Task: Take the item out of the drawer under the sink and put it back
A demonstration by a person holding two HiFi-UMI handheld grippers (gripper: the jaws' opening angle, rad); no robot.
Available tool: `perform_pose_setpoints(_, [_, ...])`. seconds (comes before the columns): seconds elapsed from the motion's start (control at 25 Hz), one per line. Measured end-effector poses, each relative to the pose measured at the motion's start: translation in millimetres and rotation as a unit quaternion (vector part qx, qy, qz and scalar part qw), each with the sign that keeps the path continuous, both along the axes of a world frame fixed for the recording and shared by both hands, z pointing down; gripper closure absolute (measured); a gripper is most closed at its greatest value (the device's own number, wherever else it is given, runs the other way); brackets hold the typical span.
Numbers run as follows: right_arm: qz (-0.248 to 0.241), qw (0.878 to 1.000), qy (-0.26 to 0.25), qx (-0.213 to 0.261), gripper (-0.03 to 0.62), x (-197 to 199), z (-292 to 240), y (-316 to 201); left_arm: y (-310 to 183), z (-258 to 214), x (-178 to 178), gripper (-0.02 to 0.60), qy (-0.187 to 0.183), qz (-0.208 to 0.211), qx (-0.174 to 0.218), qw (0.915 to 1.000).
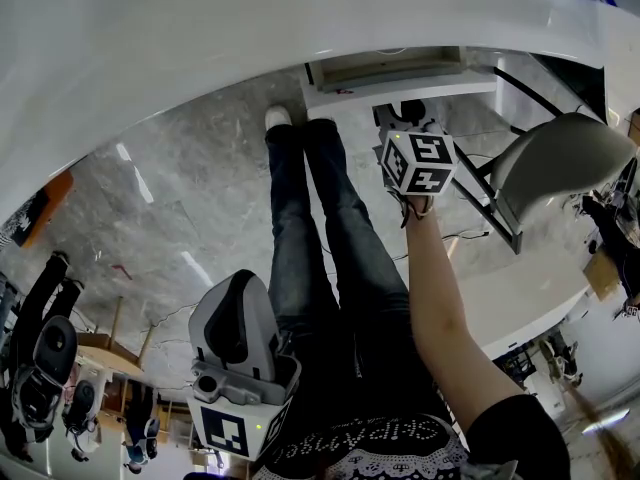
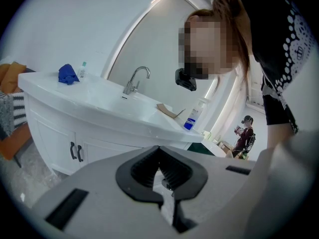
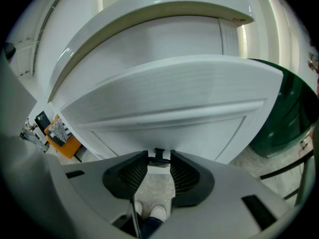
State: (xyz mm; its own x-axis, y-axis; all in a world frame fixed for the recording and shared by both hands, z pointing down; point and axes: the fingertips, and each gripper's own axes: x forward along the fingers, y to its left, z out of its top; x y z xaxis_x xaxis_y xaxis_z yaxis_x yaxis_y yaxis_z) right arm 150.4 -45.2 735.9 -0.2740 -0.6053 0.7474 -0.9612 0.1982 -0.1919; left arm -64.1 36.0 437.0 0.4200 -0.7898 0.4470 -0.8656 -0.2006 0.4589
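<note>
- Right gripper (image 3: 159, 158): jaws closed to a narrow gap with the small dark handle (image 3: 159, 155) of the white drawer (image 3: 169, 98) caught between the tips. It looks clamped on the handle, nothing else held.
- Left gripper (image 2: 159, 149): jaw tips together, nothing between them. It hangs low by the person's hip in the head view, well away from the drawer.
- Item: not visible in any view. Judged to be inside the drawer, so no read on its weight, softness or grip spot.
- Drawer sits under the counter edge (image 3: 149, 14), in front of the person's shoes (image 3: 149, 214). In the head view a grey strip behind the front may be its open top, but I can't tell how far out it is.
- Handling, judged: the drawer front is a stiff, flat, smooth panel. The handle is the only place to take hold.
- The handle is a hard, thin bar, so it could slip out of the tips if the pull is angled.
- Handle's long axis runs side to side along the drawer front, across the jaw gap.
- Drawer front faces the person. Travel would be straight out toward the legs, level with the floor (image 1: 180, 198).
- Step, judged: opening or closing the drawer by the handle.
- Left gripper view looks at a sink (image 2: 114, 103) with a tap (image 2: 135, 80) across the room, unrelated to the grip.
</note>
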Motion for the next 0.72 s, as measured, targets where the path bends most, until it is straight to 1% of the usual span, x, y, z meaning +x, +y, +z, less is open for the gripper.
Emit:
perform_pose_setpoints(0.4, [0.0, 1.0, 0.002, 0.004, 0.447, 0.0, -1.1, 2.3, -1.3, -0.8, -2.7, 0.577, 0.0, 0.002, 0.0, 1.0])
perform_pose_setpoints(0.72, [0.009, 1.0, 0.001, 0.012, 0.447, 0.8, -1.6, 4.1, -2.1, -1.1, -5.6, 0.577, 0.001, 0.002, 0.0, 1.0])
